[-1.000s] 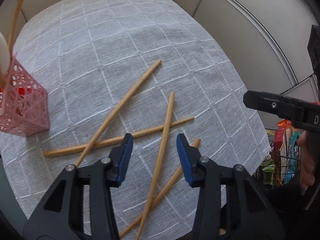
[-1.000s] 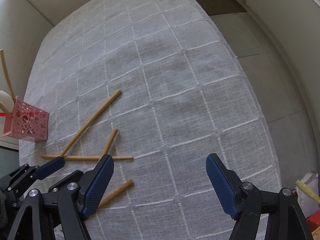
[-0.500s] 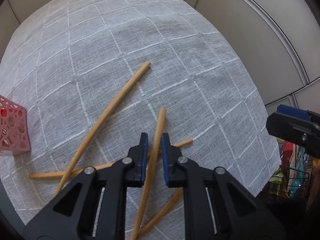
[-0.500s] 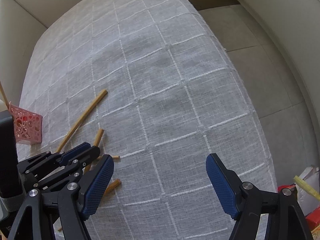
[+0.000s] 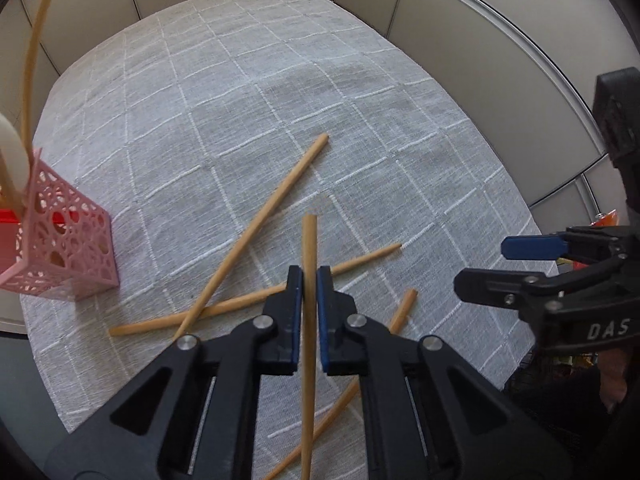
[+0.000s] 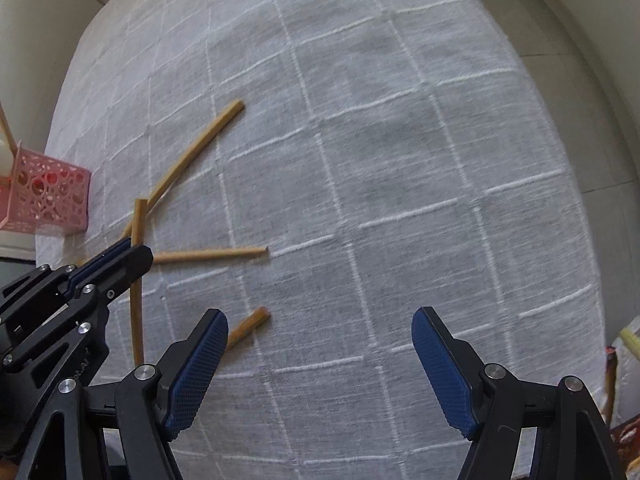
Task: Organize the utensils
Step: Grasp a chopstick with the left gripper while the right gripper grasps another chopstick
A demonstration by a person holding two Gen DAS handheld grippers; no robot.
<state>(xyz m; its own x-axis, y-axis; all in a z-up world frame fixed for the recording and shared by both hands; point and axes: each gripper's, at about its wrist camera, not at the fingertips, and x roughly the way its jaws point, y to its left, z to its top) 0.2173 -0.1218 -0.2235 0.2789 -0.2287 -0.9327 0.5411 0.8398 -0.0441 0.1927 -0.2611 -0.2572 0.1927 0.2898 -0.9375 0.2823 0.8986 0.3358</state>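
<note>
My left gripper (image 5: 309,276) is shut on a wooden chopstick (image 5: 308,240) and holds it lifted above the table; the stick also shows in the right wrist view (image 6: 138,220), gripped by the left gripper (image 6: 120,252). Three more chopsticks lie on the cloth: a long one (image 5: 272,208), one crossing under it (image 5: 360,260), and one near the front (image 5: 402,308). A pink lattice holder (image 5: 64,248) at the left holds a chopstick and a white utensil. My right gripper (image 6: 320,344) is open and empty, and shows at the right in the left wrist view (image 5: 516,264).
The table is round with a grey checked cloth (image 5: 280,100). Beige wall panels (image 5: 480,40) curve behind it. Snack packets in a wire basket (image 6: 616,380) sit beyond the table's right edge.
My left gripper closed on the chopstick and lifted it off the cloth. The view pulled back, bringing the pink holder into sight again. My right gripper stayed open and moved closer.
</note>
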